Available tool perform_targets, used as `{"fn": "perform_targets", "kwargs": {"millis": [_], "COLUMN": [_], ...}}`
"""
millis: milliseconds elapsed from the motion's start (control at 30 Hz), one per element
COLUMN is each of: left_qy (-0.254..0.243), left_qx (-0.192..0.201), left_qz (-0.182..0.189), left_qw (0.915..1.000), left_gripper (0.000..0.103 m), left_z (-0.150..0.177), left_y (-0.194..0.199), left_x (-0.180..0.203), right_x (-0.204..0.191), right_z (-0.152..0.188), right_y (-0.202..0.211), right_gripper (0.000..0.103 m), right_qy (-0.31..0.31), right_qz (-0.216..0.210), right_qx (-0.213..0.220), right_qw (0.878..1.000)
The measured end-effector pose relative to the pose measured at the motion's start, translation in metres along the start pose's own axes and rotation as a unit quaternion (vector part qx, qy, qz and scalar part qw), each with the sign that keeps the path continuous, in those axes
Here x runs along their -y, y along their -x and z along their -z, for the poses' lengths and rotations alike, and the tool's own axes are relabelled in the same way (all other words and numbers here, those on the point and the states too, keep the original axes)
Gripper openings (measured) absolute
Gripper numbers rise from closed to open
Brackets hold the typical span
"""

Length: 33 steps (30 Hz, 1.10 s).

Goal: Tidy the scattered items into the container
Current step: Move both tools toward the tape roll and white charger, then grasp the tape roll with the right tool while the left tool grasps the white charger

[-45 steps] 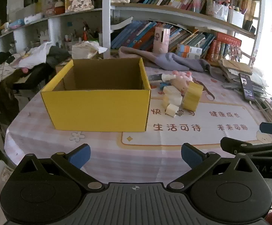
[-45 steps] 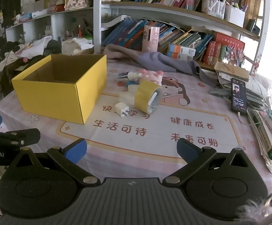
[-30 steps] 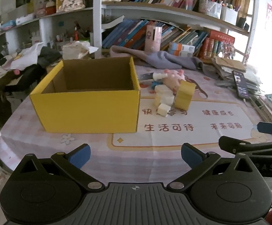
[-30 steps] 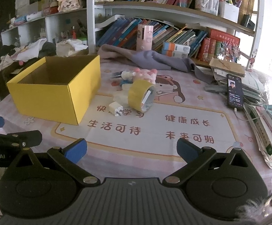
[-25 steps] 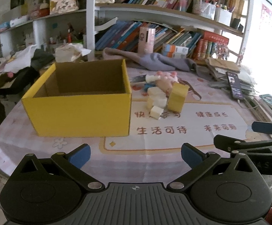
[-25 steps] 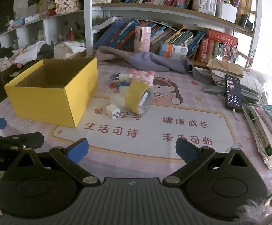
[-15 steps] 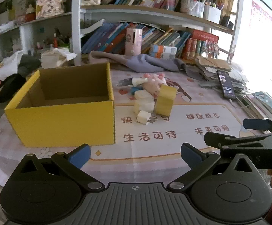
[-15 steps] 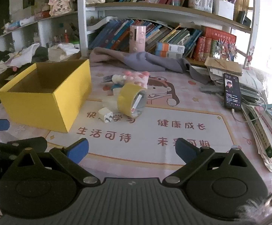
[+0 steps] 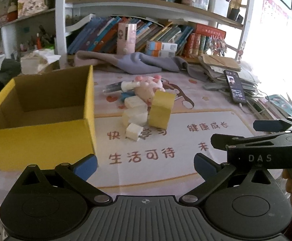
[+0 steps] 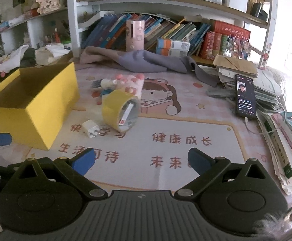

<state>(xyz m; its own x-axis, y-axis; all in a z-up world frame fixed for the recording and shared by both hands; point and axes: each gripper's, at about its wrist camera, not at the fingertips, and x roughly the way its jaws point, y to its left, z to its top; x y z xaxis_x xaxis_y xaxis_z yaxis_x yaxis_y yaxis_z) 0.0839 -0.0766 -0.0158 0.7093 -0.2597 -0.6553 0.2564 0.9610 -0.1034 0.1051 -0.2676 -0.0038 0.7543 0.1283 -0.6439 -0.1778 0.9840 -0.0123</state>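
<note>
An empty yellow cardboard box stands open at the table's left. To its right lies a small pile: a yellow tape roll, a white charger plug, white blocks, a pink plush toy and a small white bottle. My left gripper is open and empty, short of the pile. My right gripper is open and empty, near the front edge; its fingers show at the right of the left wrist view.
A phone lies on stacked books and papers at the right. A grey cloth and a pink carton sit at the back before bookshelves. A printed mat covers the table.
Both grippers have moved forward and to the right towards the pile; the box has slid left in both views. Both jaws stay open and empty.
</note>
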Motion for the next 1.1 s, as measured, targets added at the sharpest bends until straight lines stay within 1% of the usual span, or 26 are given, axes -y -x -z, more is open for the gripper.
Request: {"fn": "perform_targets", "kwargs": {"millis": [200,300,400,433,533,633,767,867,1000,1100], "left_qy": [-0.003,0.002,0.005,0.005,0.002,0.002,0.0,-0.008,-0.014,-0.016], "left_qx": [-0.01,-0.016,-0.024,-0.026,-0.033,-0.039,-0.052,-0.065,-0.078,-0.083], "left_qz": [0.001,-0.001,-0.009,-0.012,-0.025,-0.041,-0.066,-0.086,-0.104,-0.117], "left_qw": [0.9999,0.9999,0.9997,0.9996,0.9992,0.9984,0.9965,0.9942,0.9915,0.9896], "left_gripper": [0.102,0.102,0.102,0.099,0.099,0.099,0.098,0.098,0.098,0.097], "left_z": [-0.013,-0.02,-0.026,-0.028,-0.034,-0.04,-0.044,-0.044,-0.047,-0.05], "left_y": [-0.022,-0.032,-0.042,-0.045,-0.053,-0.059,-0.067,-0.072,-0.076,-0.081], "left_x": [0.011,0.015,0.019,0.021,0.026,0.031,0.035,0.041,0.047,0.051], "right_x": [0.019,0.027,0.036,0.038,0.043,0.045,0.041,0.036,0.036,0.032], "right_z": [-0.016,-0.025,-0.036,-0.04,-0.052,-0.064,-0.076,-0.081,-0.087,-0.089], "right_y": [-0.02,-0.032,-0.045,-0.05,-0.068,-0.087,-0.114,-0.133,-0.158,-0.169], "right_gripper": [0.097,0.091,0.086,0.084,0.08,0.074,0.068,0.063,0.058,0.047], "right_qy": [-0.004,-0.002,-0.007,-0.009,-0.016,-0.025,-0.036,-0.042,-0.072,-0.069], "right_qz": [-0.012,-0.026,-0.049,-0.058,-0.092,-0.133,-0.185,-0.215,-0.25,-0.27], "right_qx": [-0.006,-0.009,-0.012,-0.013,-0.021,-0.033,-0.057,-0.075,-0.102,-0.102], "right_qw": [1.0,1.0,0.999,0.998,0.995,0.99,0.98,0.973,0.96,0.955]}}
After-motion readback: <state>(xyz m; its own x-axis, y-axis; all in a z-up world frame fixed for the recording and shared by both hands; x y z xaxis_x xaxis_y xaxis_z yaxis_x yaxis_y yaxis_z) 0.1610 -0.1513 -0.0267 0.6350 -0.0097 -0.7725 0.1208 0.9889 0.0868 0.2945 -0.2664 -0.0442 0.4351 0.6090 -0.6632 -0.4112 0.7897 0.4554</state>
